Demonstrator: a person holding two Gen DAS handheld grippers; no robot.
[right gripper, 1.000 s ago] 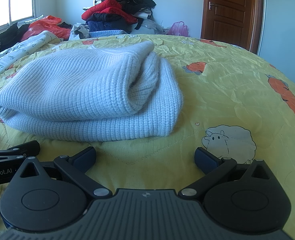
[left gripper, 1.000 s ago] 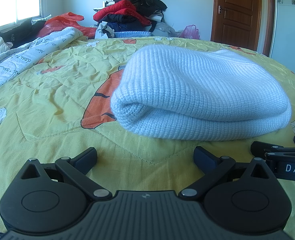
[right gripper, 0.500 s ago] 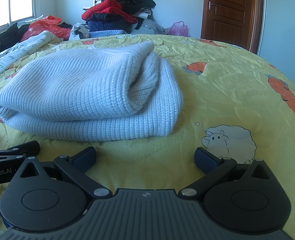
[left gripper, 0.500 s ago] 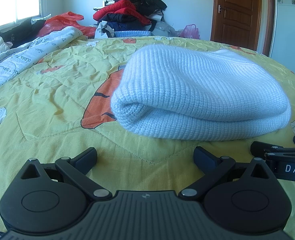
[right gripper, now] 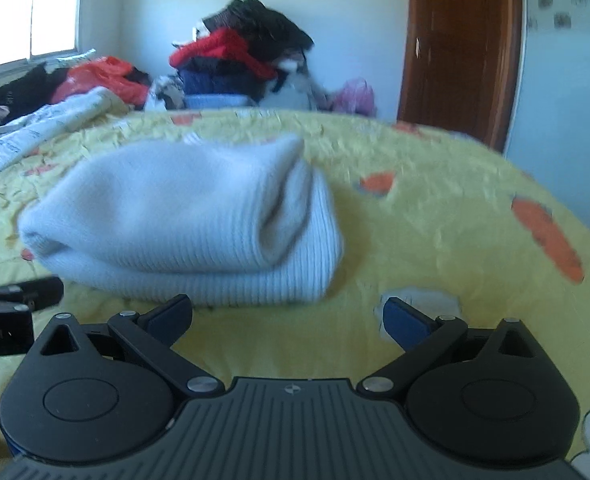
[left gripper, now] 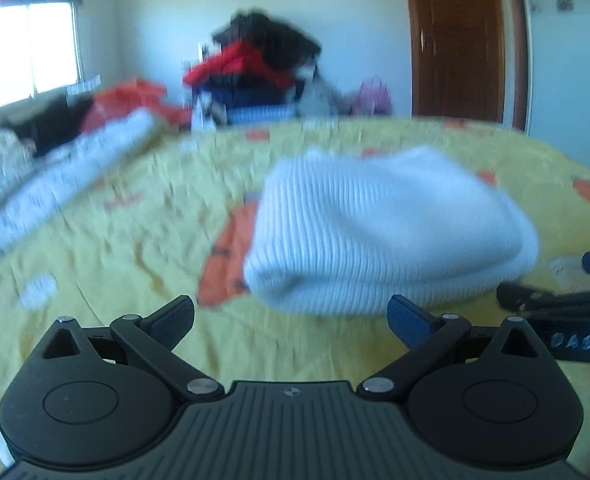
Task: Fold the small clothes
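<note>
A pale blue knitted garment (left gripper: 387,232) lies folded in a thick bundle on the yellow carrot-print bedspread (left gripper: 127,240). It also shows in the right wrist view (right gripper: 191,224). My left gripper (left gripper: 291,318) is open and empty, just short of the bundle's near left edge. My right gripper (right gripper: 287,318) is open and empty, just short of the bundle's near right corner. Each gripper shows at the edge of the other's view: the right one (left gripper: 555,304) and the left one (right gripper: 11,300). Both views are motion-blurred.
A pile of red, black and blue clothes (right gripper: 239,64) stands behind the bed. A white printed quilt (left gripper: 55,184) and orange bags (right gripper: 99,80) lie at the back left. A brown door (right gripper: 459,48) is at the back right.
Both grippers have pulled back and lifted, so the bundle sits farther off and lower in view. Both views are now blurred by motion. The bundle itself has not moved.
</note>
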